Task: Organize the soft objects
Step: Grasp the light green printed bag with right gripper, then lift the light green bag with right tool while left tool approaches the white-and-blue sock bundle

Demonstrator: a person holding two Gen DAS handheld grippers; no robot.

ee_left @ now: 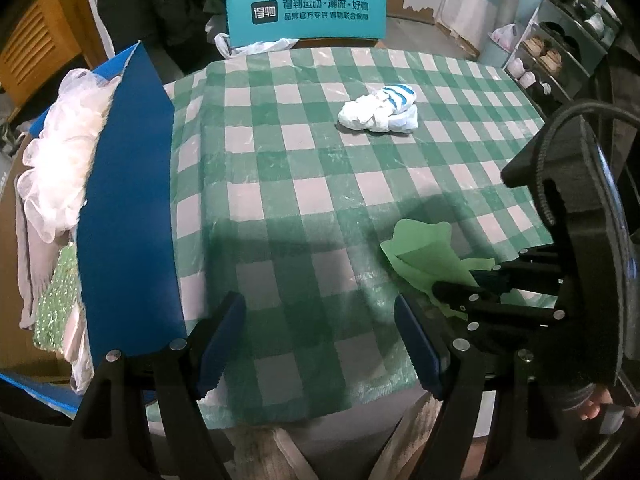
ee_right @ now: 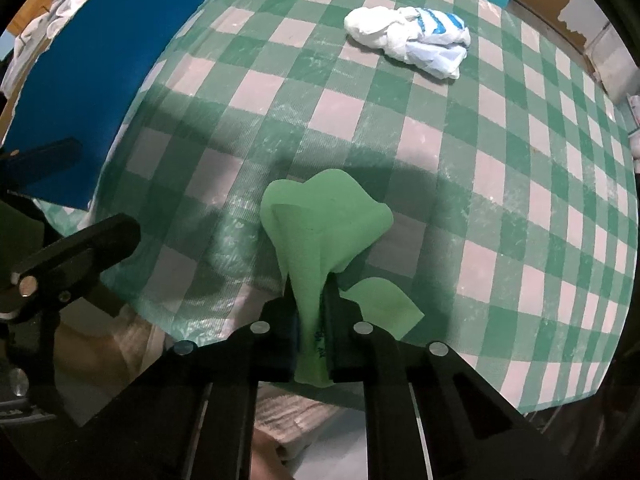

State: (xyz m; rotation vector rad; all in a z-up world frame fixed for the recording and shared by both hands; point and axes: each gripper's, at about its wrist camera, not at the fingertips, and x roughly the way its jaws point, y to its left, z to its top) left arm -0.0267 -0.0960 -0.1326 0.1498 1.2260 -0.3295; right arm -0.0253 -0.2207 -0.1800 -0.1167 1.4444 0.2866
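My right gripper [ee_right: 311, 316] is shut on a light green cloth [ee_right: 324, 224] and holds it just above the near part of the checked table [ee_right: 500, 200]; the cloth [ee_left: 424, 256] and the right gripper [ee_left: 472, 296] also show at the right of the left wrist view. My left gripper [ee_left: 320, 344] is open and empty over the table's near edge. A crumpled white and blue striped cloth [ee_left: 380, 110] lies at the far middle of the table, also in the right wrist view [ee_right: 412, 42].
A blue box [ee_left: 128, 200] stands at the table's left, holding a white mesh puff [ee_left: 64, 152], a grey cloth and a green sparkly item [ee_left: 56, 300]. A teal chair back [ee_left: 306, 16] stands behind the table. Shoe shelves [ee_left: 560, 48] stand at the far right.
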